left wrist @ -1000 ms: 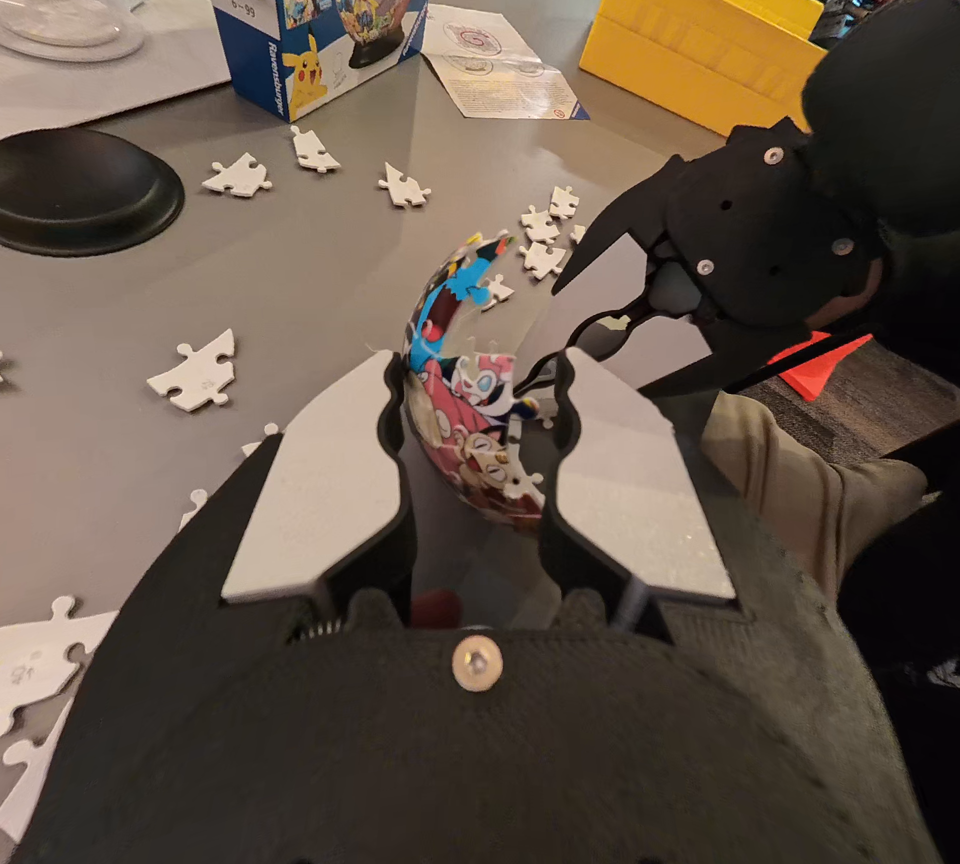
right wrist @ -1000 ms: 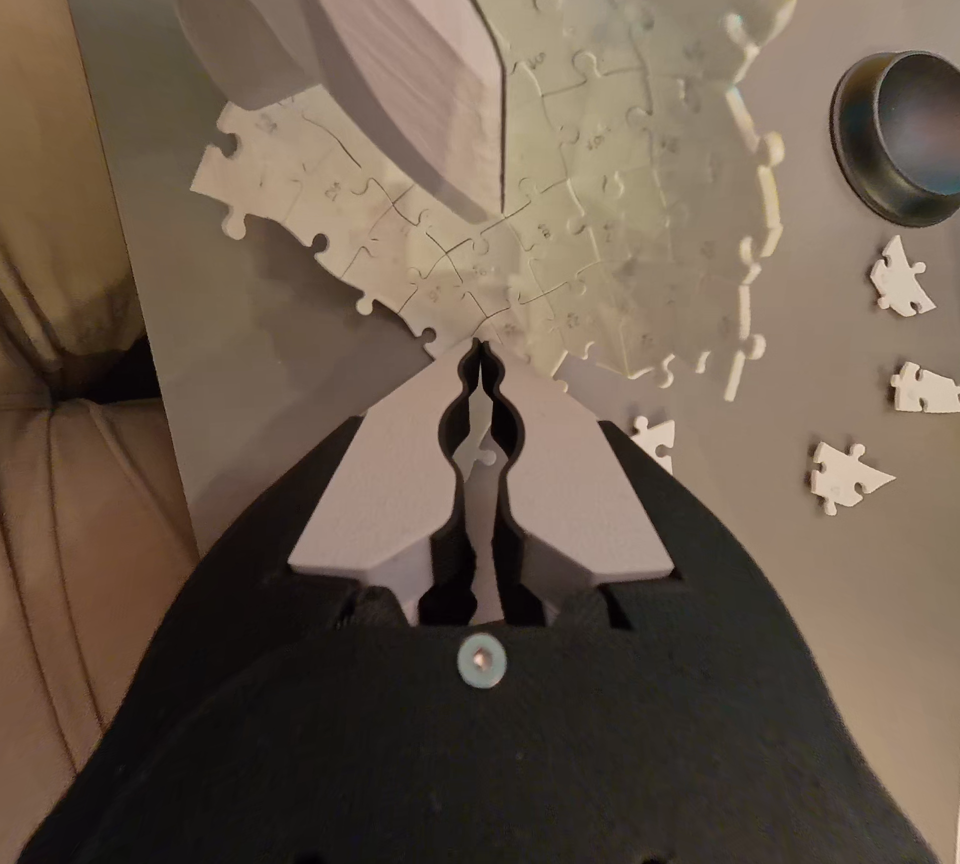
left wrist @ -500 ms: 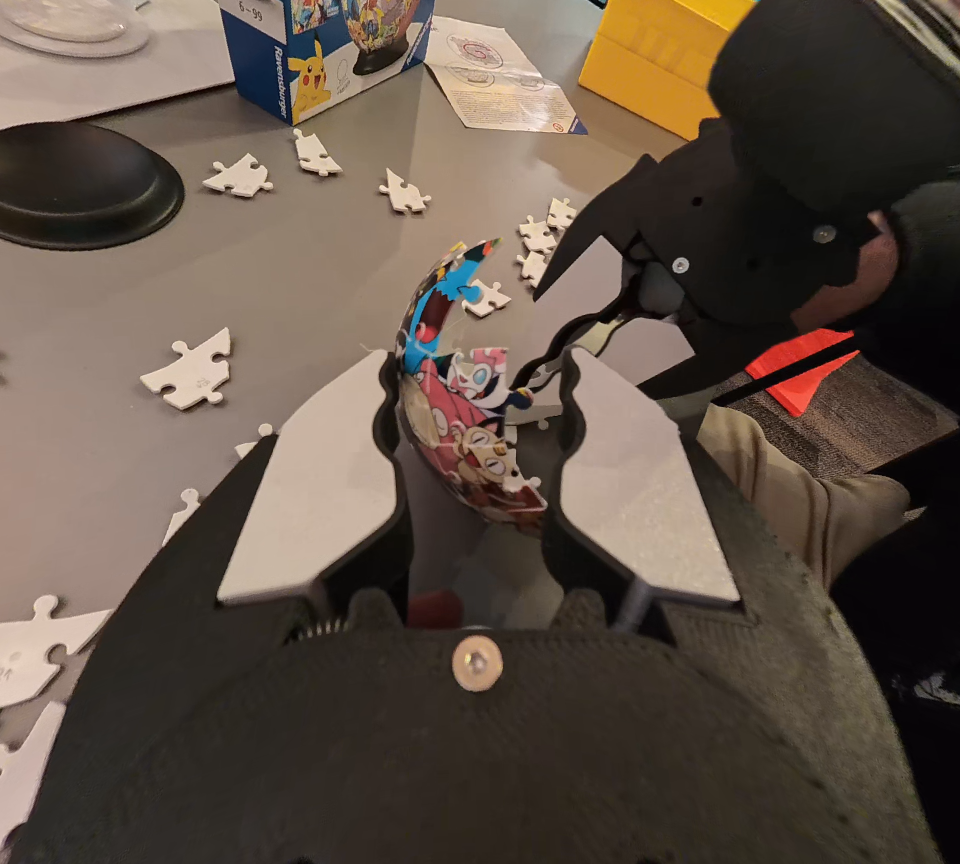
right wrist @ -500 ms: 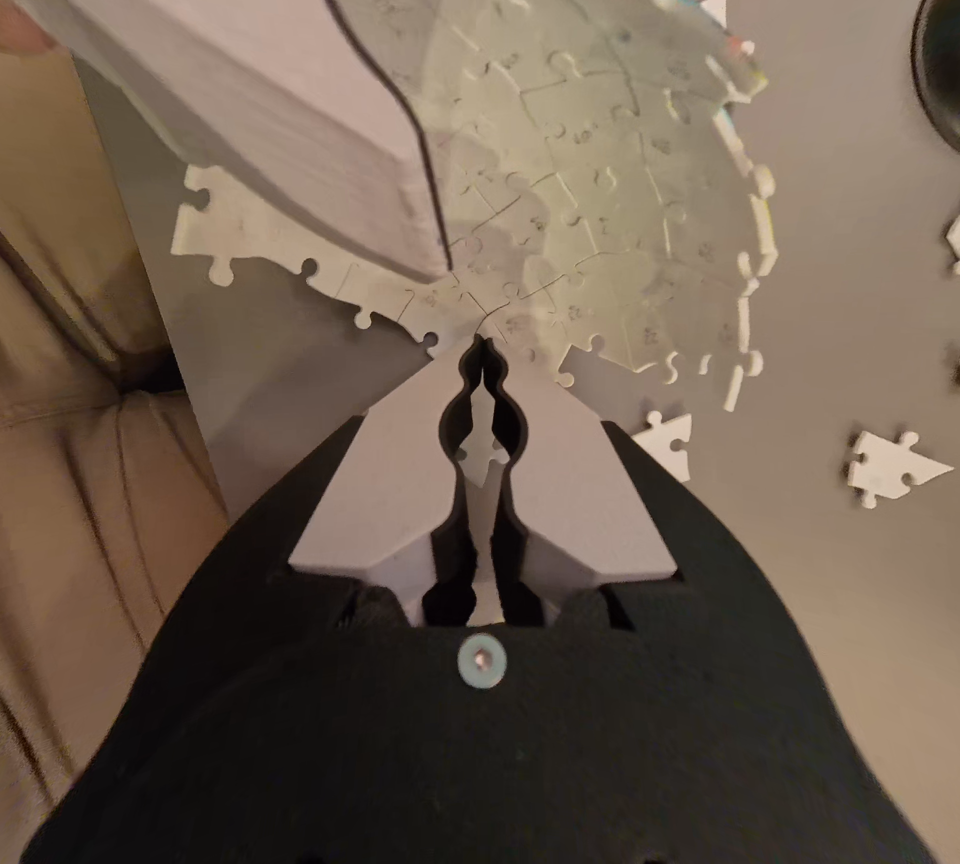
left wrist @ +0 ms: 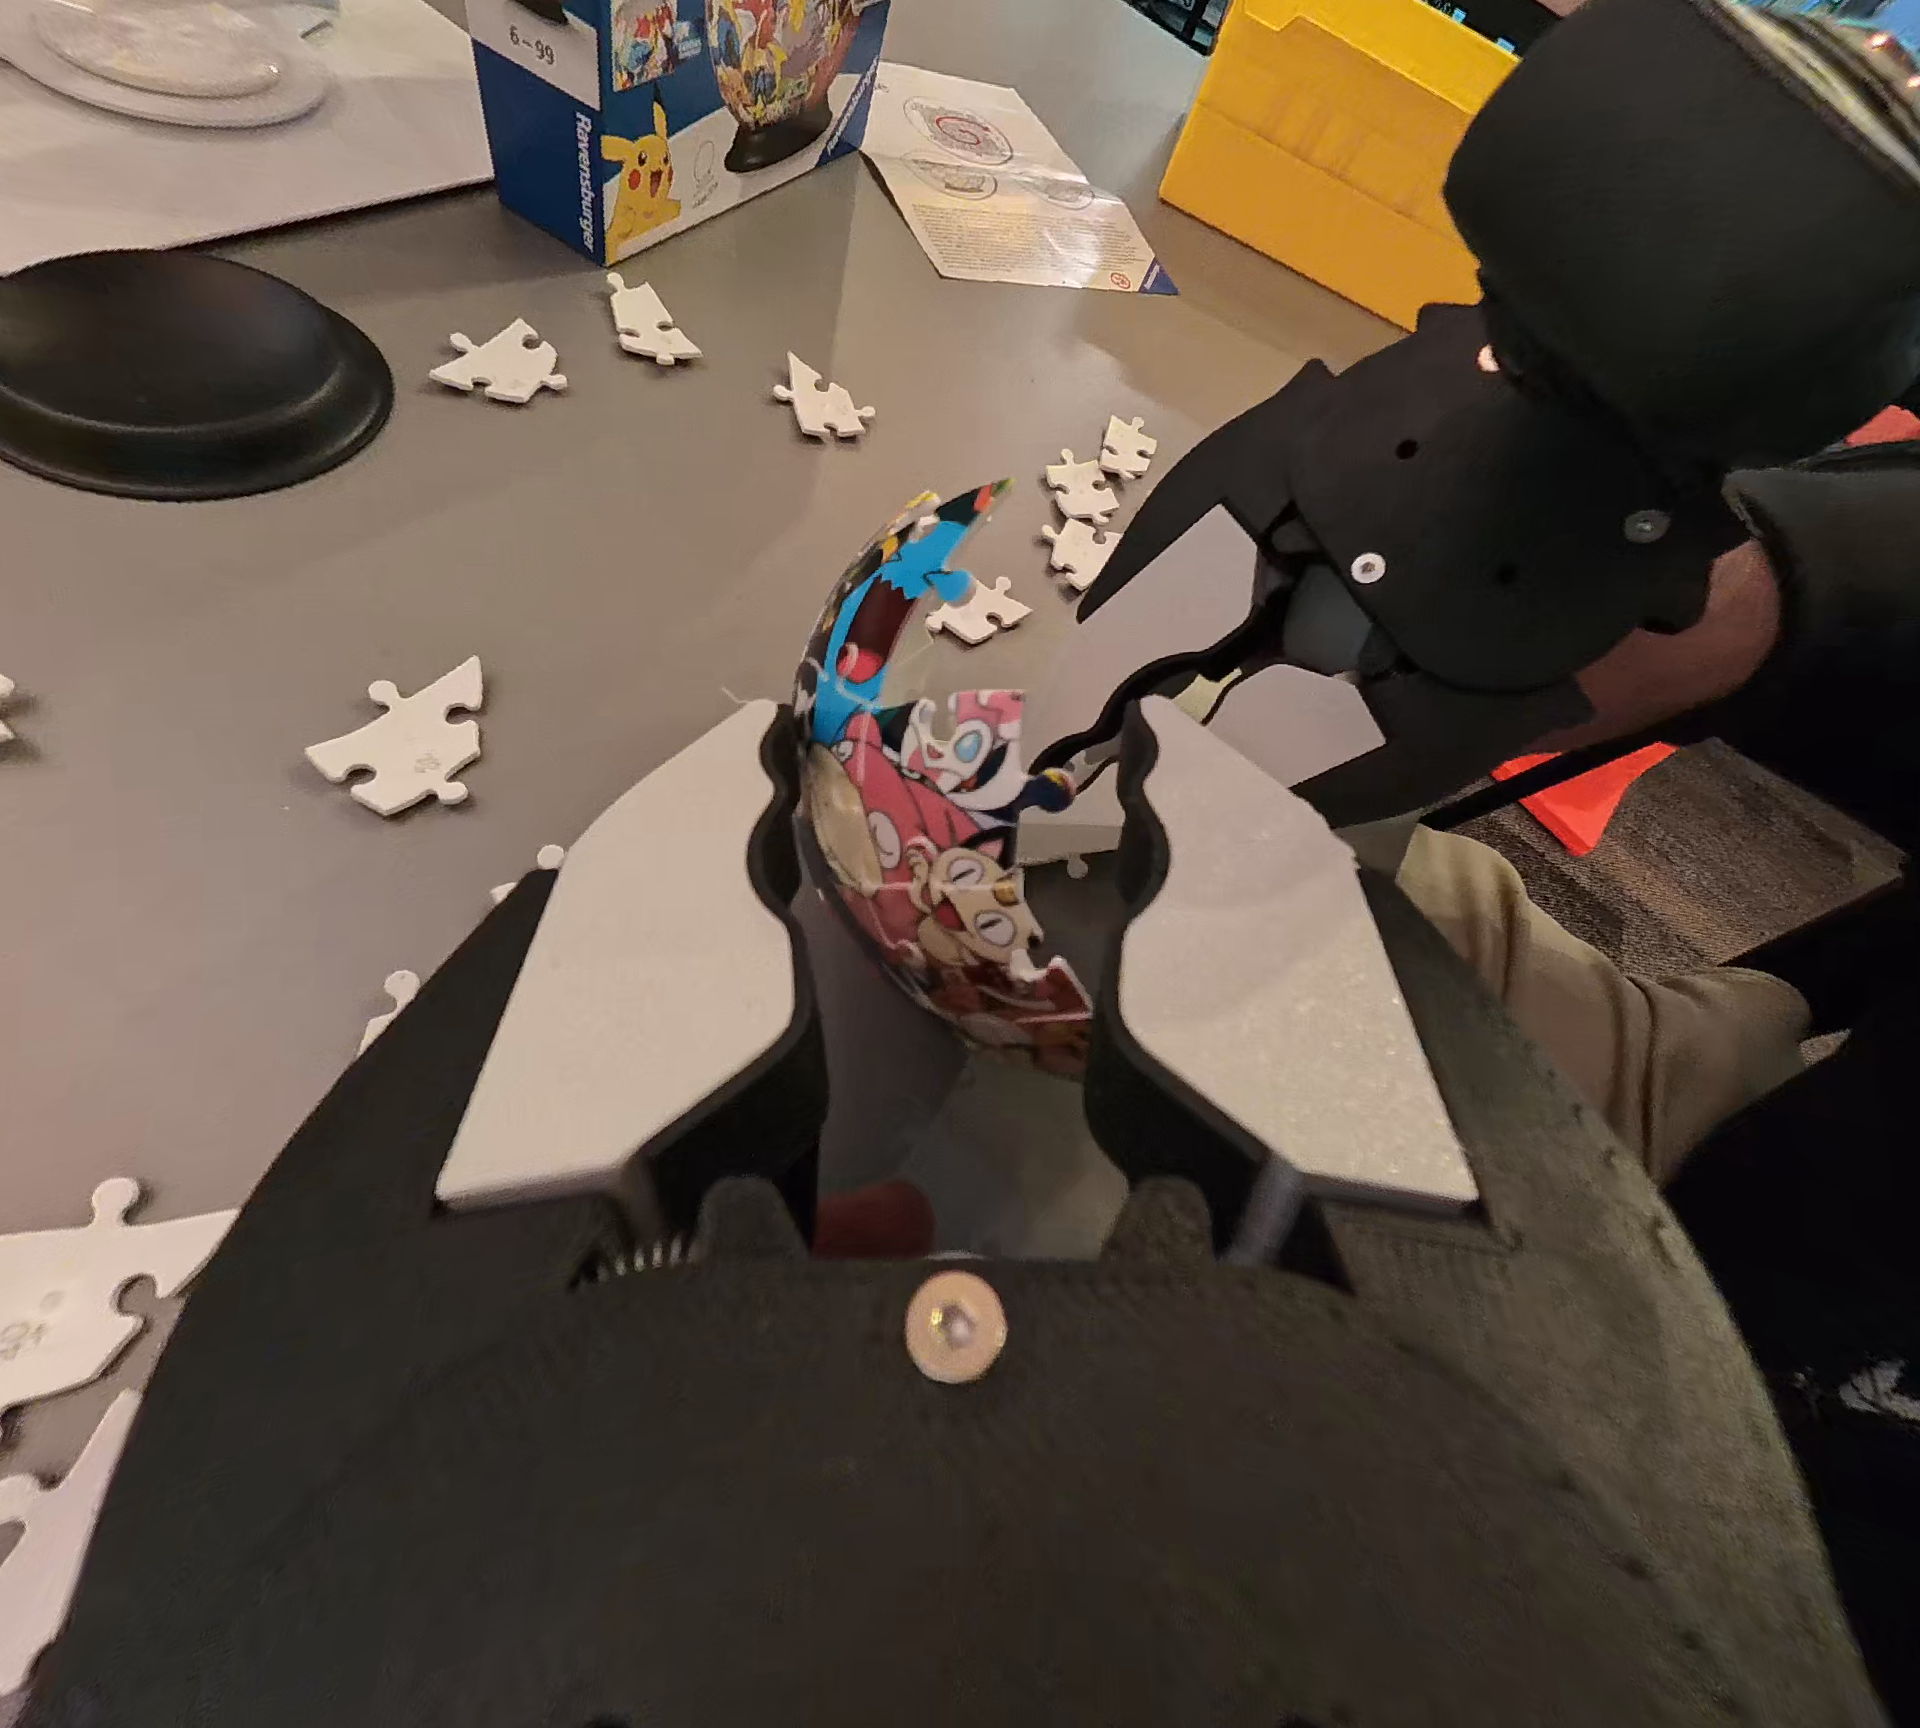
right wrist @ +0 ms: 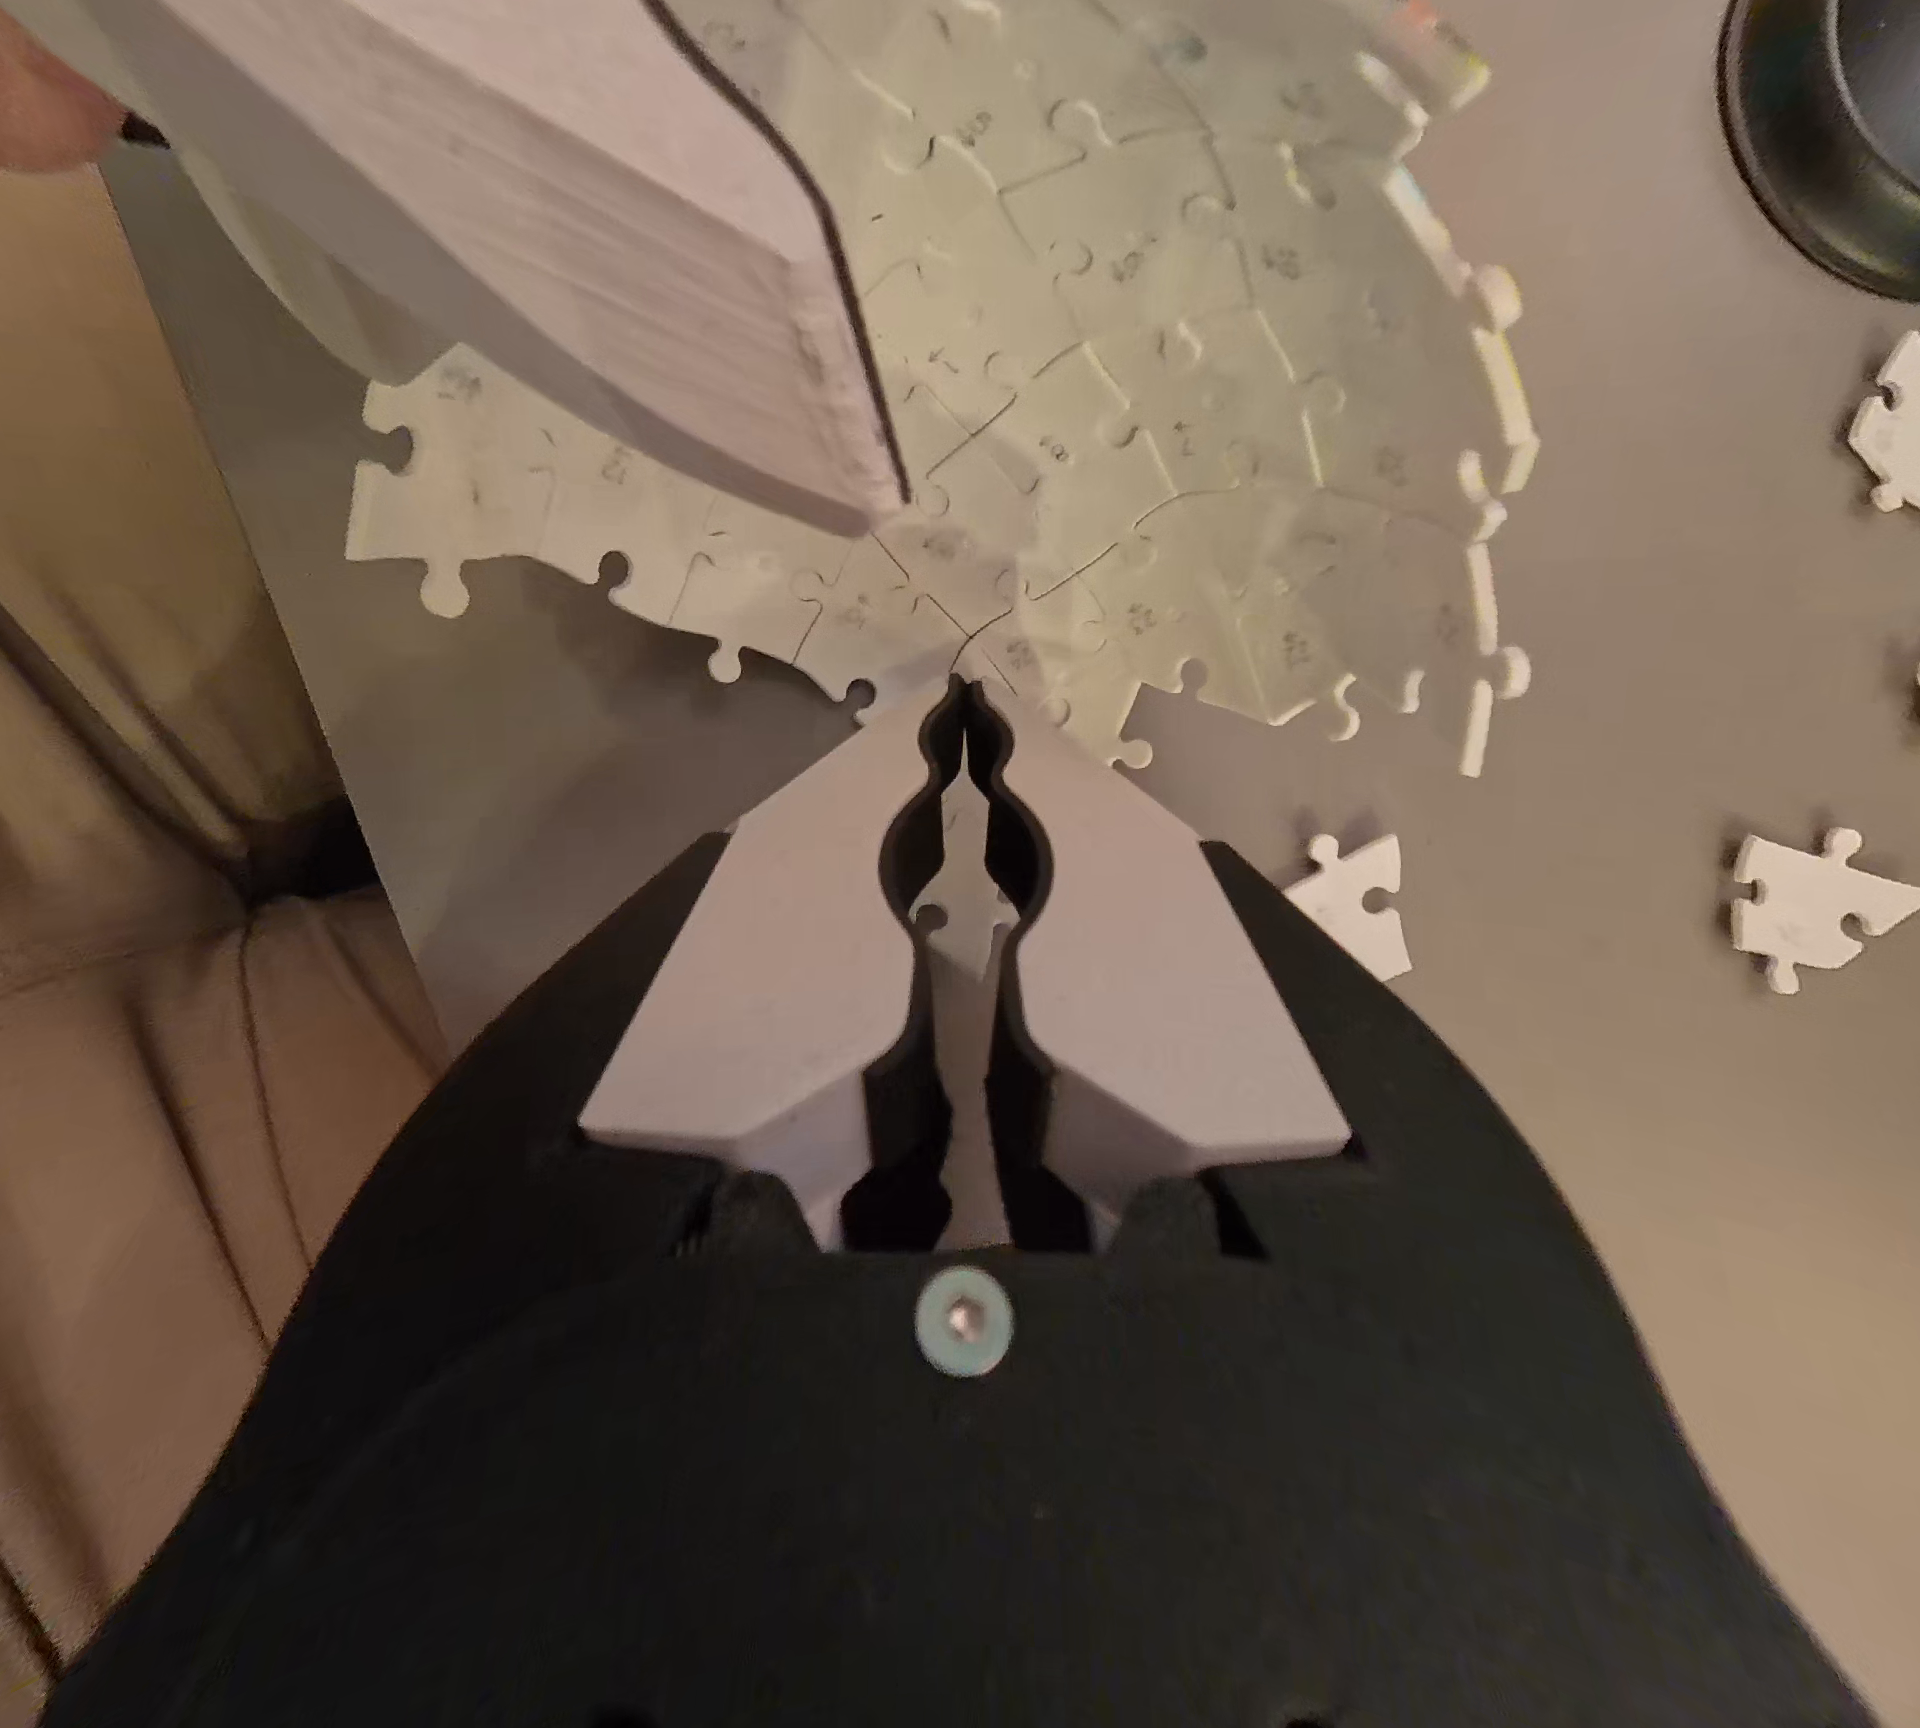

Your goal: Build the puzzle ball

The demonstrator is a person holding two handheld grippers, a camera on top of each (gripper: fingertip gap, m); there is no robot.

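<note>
- While the left hand-held gripper [left wrist: 951,774] has its jaws spread fairly wide, they're clamped on the half-built puzzle ball [left wrist: 914,785], a curved shell with the colourful cartoon side facing its right finger and the rim pressed against the left finger.
- The shell sits right between the fingertips, lifted off the grey desk [left wrist: 623,556], near the desk's edge.
- The right hand-held gripper [right wrist: 961,691] is pinched nearly closed on a single white puzzle piece [right wrist: 966,925], which you can see through the wavy gap between its fingers.
- Its tips are touching, or just about touching, the lower edge of the shell; from this side you get the pale inside of the shell [right wrist: 1143,348], all joined pieces.
- One big grey finger [right wrist: 468,151] of the left gripper lies across the shell's upper left in that view.
- Loose white pieces [left wrist: 405,743] are scattered on the desk to the left and ahead of the left gripper.
- Further ahead: a black round stand [left wrist: 177,374] off to the left, the blue puzzle box [left wrist: 665,16], a folded leaflet [left wrist: 997,192], and a yellow bin [left wrist: 1330,130] off to the right.
- Below the right gripper there's tan trouser fabric [left wrist: 1600,1003].
</note>
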